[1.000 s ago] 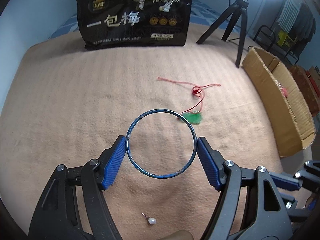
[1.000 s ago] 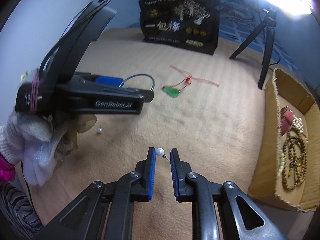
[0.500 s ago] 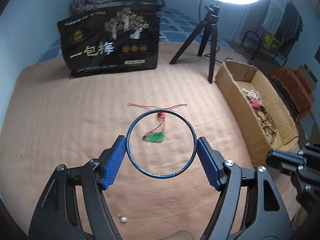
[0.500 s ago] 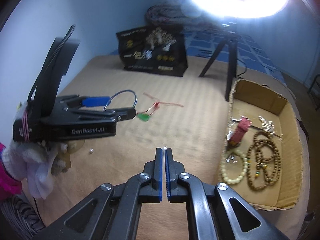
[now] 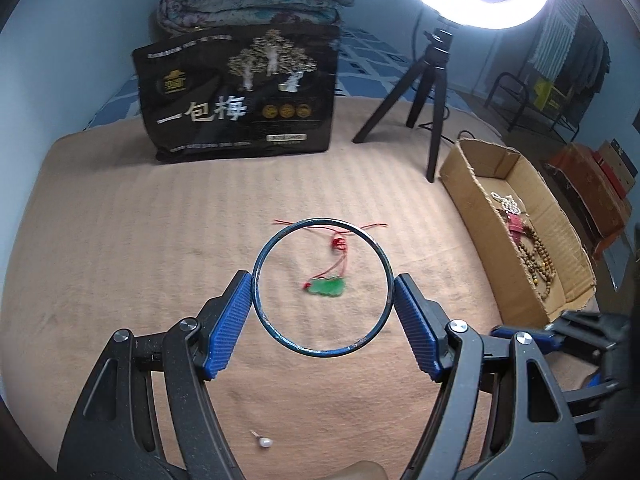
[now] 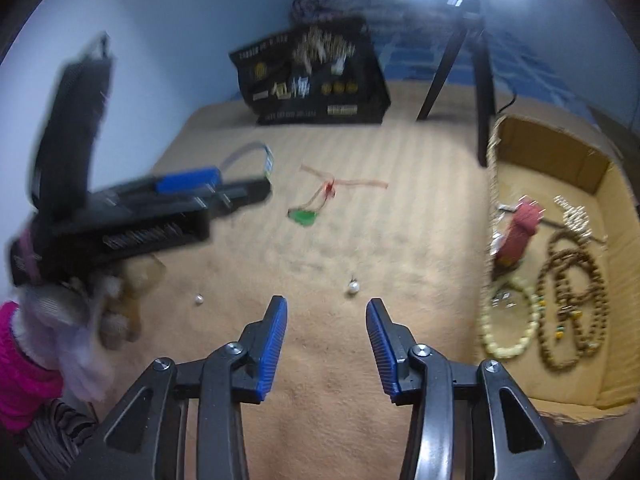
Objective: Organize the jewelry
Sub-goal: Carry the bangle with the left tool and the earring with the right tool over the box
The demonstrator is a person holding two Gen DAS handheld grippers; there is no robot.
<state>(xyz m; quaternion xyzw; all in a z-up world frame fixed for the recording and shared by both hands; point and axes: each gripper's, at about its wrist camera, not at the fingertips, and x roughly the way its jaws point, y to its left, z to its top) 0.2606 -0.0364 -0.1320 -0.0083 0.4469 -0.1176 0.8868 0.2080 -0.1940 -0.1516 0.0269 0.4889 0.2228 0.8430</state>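
My left gripper point(image 5: 323, 292) is shut on a thin blue bangle point(image 5: 376, 248) and holds it above the tan blanket; it also shows in the right wrist view point(image 6: 224, 184). A green pendant on a red cord point(image 5: 329, 287) lies beyond it, also in the right wrist view point(image 6: 304, 216). My right gripper point(image 6: 326, 316) is open and empty. A pearl earring point(image 6: 353, 287) lies on the blanket just ahead of it. A second pearl earring point(image 6: 199, 299) lies to the left, also in the left wrist view point(image 5: 265, 443).
A cardboard box point(image 6: 600, 160) at the right holds bead necklaces point(image 6: 568, 300), a pale bead bracelet point(image 6: 508, 328) and a red pouch point(image 6: 520, 232). A black bag point(image 5: 240, 92) and a ring-light tripod point(image 5: 432, 92) stand at the back.
My right gripper has opened and the pearl earring it held now lies on the blanket in front of it. My left gripper has risen and tilted up, still holding the bangle.
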